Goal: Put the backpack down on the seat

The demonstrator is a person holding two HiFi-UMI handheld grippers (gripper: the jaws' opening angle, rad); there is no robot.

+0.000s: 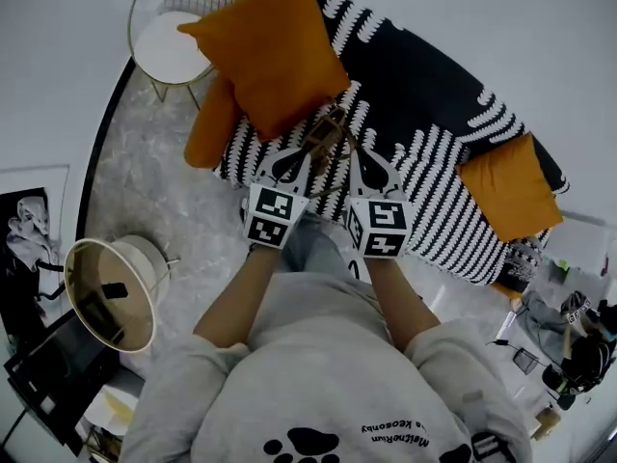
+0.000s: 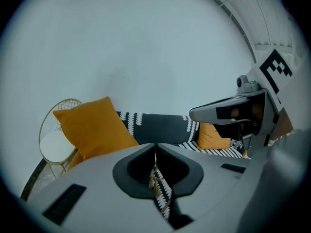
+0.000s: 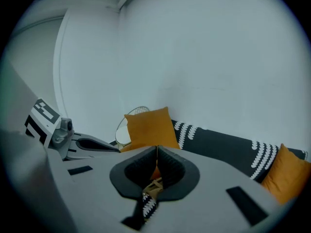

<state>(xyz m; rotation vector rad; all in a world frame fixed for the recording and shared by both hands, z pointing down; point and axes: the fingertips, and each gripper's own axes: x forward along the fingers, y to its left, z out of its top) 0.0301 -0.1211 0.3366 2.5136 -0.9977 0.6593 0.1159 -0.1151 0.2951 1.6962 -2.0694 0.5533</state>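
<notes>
The backpack shows only as a brown strap piece (image 1: 331, 129) between my two grippers, over the black-and-white sofa seat (image 1: 453, 201). I cannot separate its body from the sofa's pattern. My left gripper (image 1: 307, 154) is shut, and a black-and-white patterned strap (image 2: 160, 192) with a tan fitting hangs from between its jaws (image 2: 155, 147). My right gripper (image 1: 362, 152) is also shut, its jaws (image 3: 157, 150) meeting over a tan buckle (image 3: 154, 187) and patterned strap (image 3: 147, 203). The grippers are side by side, held out in front of the person's chest.
A large orange cushion (image 1: 275, 51) leans at the sofa's left end and a smaller one (image 1: 506, 189) lies at its right. A gold wire chair (image 1: 178, 27) stands beyond the left end. A round lamp (image 1: 111, 292) is at lower left, clutter (image 1: 569, 340) at lower right.
</notes>
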